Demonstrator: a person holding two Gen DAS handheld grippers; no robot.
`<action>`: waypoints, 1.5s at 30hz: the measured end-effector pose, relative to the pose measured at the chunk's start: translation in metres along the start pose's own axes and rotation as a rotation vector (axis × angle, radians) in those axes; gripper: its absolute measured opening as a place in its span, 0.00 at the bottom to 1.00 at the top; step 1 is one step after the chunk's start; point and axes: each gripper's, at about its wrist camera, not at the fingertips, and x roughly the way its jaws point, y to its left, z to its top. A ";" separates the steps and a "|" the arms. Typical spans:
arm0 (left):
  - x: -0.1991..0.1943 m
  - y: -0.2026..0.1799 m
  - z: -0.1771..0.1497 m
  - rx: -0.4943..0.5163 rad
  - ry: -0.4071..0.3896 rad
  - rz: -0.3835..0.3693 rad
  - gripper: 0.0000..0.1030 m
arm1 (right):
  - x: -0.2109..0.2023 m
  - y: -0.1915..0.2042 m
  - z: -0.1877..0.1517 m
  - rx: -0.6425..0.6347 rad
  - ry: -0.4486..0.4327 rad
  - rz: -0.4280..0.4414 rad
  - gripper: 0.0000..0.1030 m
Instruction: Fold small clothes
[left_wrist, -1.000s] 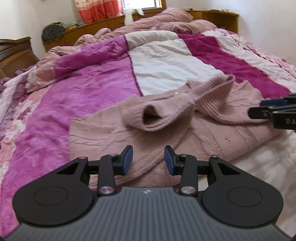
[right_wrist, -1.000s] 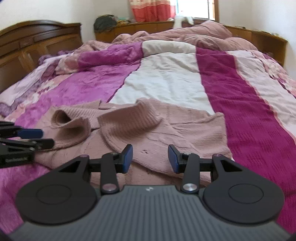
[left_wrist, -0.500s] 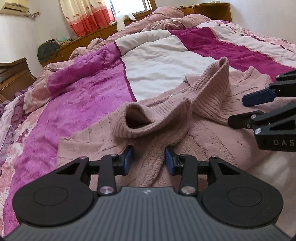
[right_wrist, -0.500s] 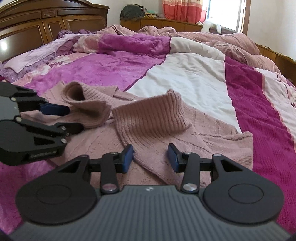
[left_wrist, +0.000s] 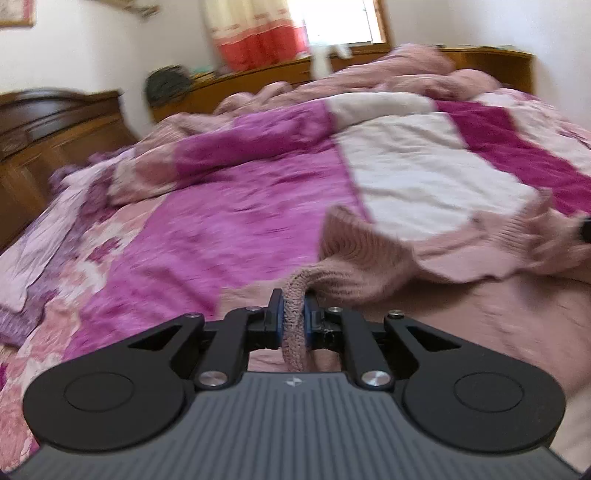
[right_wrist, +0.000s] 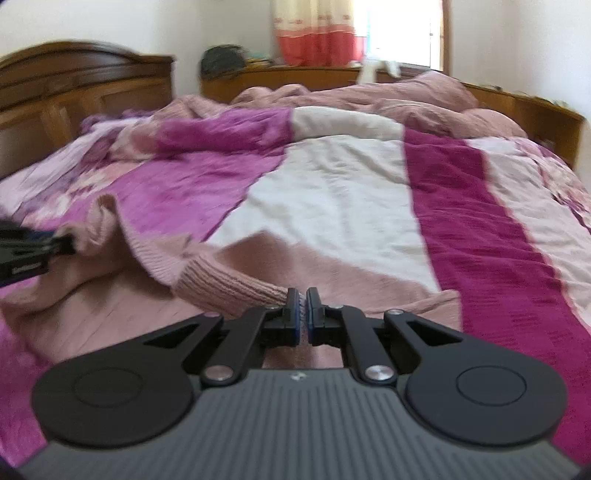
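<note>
A dusty-pink knit sweater (left_wrist: 369, 266) lies crumpled on the near end of the bed. In the left wrist view my left gripper (left_wrist: 293, 299) has a rolled edge of the knit between its blue pads; the jaws are closing and the pads press on it. In the right wrist view my right gripper (right_wrist: 302, 295) is shut on a ribbed edge of the same sweater (right_wrist: 229, 291), lifted a little off the bed. The left gripper (right_wrist: 22, 251) also shows at that view's left edge, holding a raised fold. Both views are motion-blurred.
The sweater rests on a quilt (left_wrist: 240, 229) striped magenta, white and pink, bunched up toward the far end (right_wrist: 369, 96). A dark wooden headboard (right_wrist: 85, 85) stands at the left, and a wooden ledge (left_wrist: 480, 62) and a curtained window lie beyond.
Both grippers went from open above the sweater to shut on its edges. Each moved in and raised the knit, and the two sleeves' ends have spread apart.
</note>
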 end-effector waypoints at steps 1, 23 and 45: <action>0.006 0.008 0.000 -0.017 0.016 0.006 0.12 | 0.003 -0.006 0.001 0.020 0.005 -0.019 0.06; 0.033 0.075 -0.002 -0.294 0.086 0.052 0.27 | 0.021 -0.045 -0.004 0.232 0.044 0.071 0.51; 0.080 0.057 -0.007 -0.284 0.109 -0.028 0.27 | 0.041 -0.038 -0.011 0.208 0.119 0.092 0.51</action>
